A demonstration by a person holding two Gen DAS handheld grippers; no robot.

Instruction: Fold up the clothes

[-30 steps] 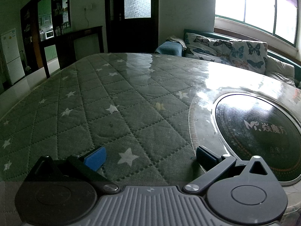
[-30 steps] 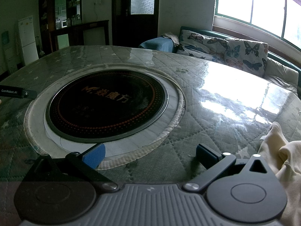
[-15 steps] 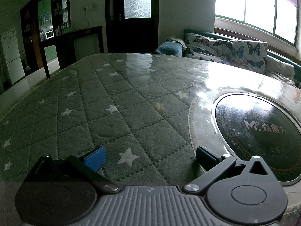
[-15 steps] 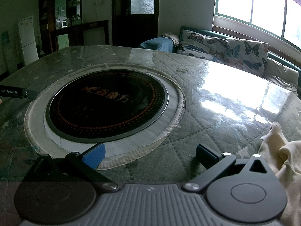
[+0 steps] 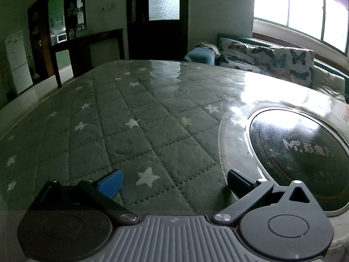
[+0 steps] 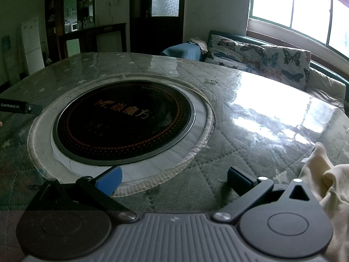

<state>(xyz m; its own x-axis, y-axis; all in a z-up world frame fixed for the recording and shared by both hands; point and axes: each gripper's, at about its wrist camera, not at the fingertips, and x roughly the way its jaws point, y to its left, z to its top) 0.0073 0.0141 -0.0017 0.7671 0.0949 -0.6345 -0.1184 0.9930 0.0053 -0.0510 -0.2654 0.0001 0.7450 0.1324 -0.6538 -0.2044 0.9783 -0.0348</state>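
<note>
A crumpled cream garment [image 6: 327,179] lies on the table at the lower right of the right wrist view, just right of my right gripper [image 6: 174,180]. That gripper is open, low over the quilted cover, with nothing between its fingers. My left gripper [image 5: 173,181] is open too, hovering over the green star-patterned cover [image 5: 130,131] with nothing held. No garment shows in the left wrist view. A dark part of the left gripper [image 6: 19,107] pokes in at the left edge of the right wrist view.
A large round table carries a glossy quilted cover and a black round hotplate [image 6: 124,122] in its middle, ringed by a pale border [image 6: 202,118]. Behind stand a sofa with butterfly cushions [image 6: 272,63], a dark door [image 5: 157,17], a cabinet and a white fridge [image 5: 17,63].
</note>
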